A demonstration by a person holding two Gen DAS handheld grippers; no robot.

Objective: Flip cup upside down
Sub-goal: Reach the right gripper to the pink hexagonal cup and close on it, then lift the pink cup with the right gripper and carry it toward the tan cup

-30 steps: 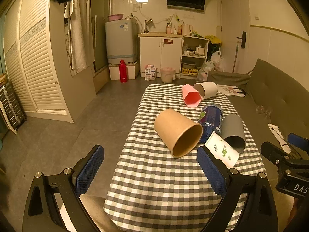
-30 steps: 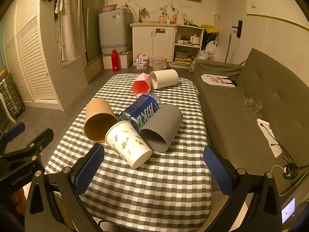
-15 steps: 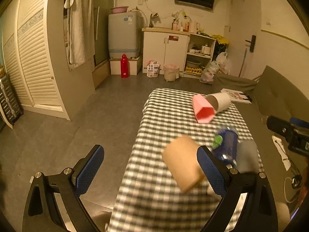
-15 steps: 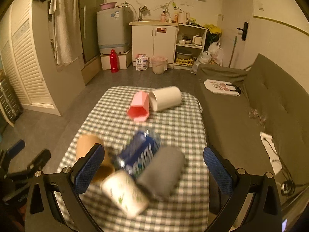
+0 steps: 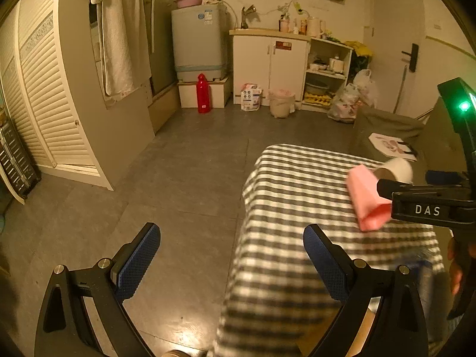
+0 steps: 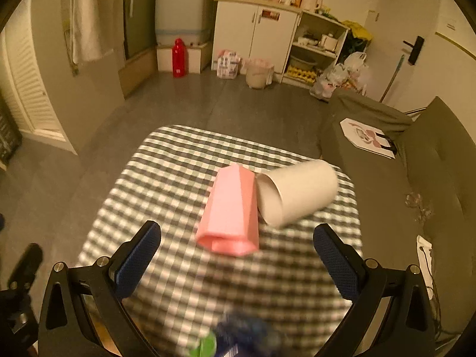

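The left hand-held gripper [image 5: 231, 263] hangs wide open and empty over the left edge of the checked worktop [image 5: 297, 184], mostly above bare floor. The right hand-held gripper [image 6: 237, 257], jaws also spread wide with nothing between them, points at the pink faceted cup [image 6: 230, 212], which lies on its side mid-worktop, mouth toward the camera, touching a white cup [image 6: 297, 193] on its right, also toppled. This looks like the approach step; next, close on the pink cup's walls, lift, and turn it mouth-down.
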